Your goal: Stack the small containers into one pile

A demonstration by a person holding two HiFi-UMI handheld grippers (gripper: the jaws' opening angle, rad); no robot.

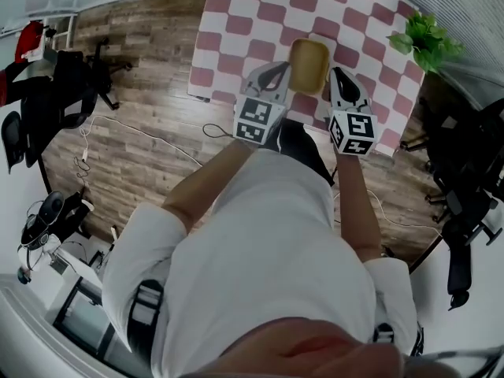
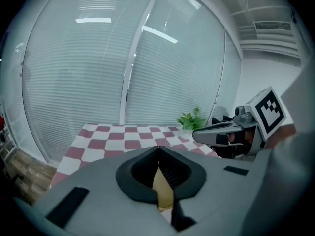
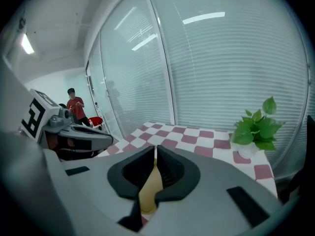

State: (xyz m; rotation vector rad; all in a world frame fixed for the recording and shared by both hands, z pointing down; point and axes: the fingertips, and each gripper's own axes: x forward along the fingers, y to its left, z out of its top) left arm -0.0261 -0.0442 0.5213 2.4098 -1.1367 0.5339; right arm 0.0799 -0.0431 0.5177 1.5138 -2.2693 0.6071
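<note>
Tongs clenched on one tan container [image 1: 309,63]: left tongs [image 2: 158,154] on its 9 o'clock wall, right tongs [image 3: 155,154] on its 3 o'clock wall.
It is at my 12 o'clock over the checked table [image 1: 236,14], with a plant [image 1: 425,38] at 2 o'clock. I see no other container. My worry is that uneven pull between my hands could twist the thin walls free and drop it.

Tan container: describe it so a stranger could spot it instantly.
Find the table with the pink-and-white checked cloth. Near its closest edge is a tan rounded-rectangular container, gripped between the left gripper and right gripper. Unlike the leafy green plant at the corner, it is plain tan.
</note>
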